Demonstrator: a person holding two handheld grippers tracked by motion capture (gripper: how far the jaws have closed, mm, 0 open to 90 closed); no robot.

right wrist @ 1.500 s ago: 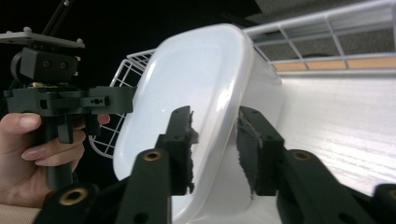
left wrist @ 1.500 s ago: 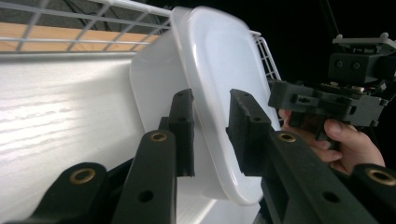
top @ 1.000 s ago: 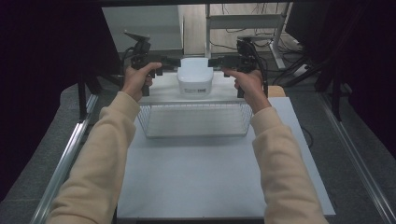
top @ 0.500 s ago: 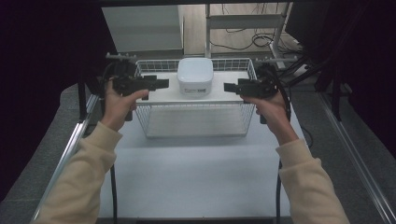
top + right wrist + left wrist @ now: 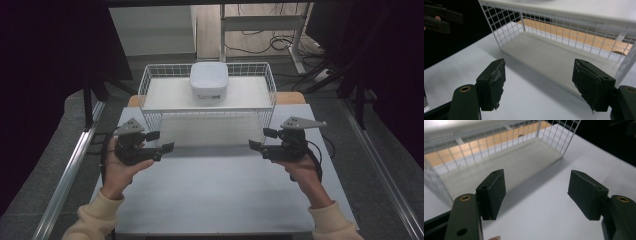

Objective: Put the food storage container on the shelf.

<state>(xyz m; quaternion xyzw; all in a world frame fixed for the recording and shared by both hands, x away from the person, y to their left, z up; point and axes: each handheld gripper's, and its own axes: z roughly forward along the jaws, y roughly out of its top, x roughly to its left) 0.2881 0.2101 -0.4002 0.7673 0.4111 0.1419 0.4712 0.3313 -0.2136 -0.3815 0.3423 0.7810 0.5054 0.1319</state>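
A white wire rack (image 5: 165,92) stands at the far side of the white table (image 5: 210,195). A white lidded box (image 5: 208,81) sits in the middle of its top shelf. My left gripper (image 5: 162,141) hovers in front of the rack's left corner. Its jaws have just been opening, and nothing is between them (image 5: 536,192). My right gripper (image 5: 260,139) hovers in front of the right corner, open and empty (image 5: 539,82). Both point inward, toward each other. The rack's lower shelf (image 5: 506,167) lies bare beyond the left jaws and also beyond the right jaws (image 5: 554,55).
A wooden board (image 5: 295,97) shows under the rack's back edge. Metal rails (image 5: 75,165) run along both sides of the table. Cables and desk legs (image 5: 295,35) lie on the floor behind. The left gripper (image 5: 439,18) shows at the right gripper view's top left.
Both hands came away from beside the box on the rack's top, back toward the person and down. The left jaws stand wider. The box has not moved.
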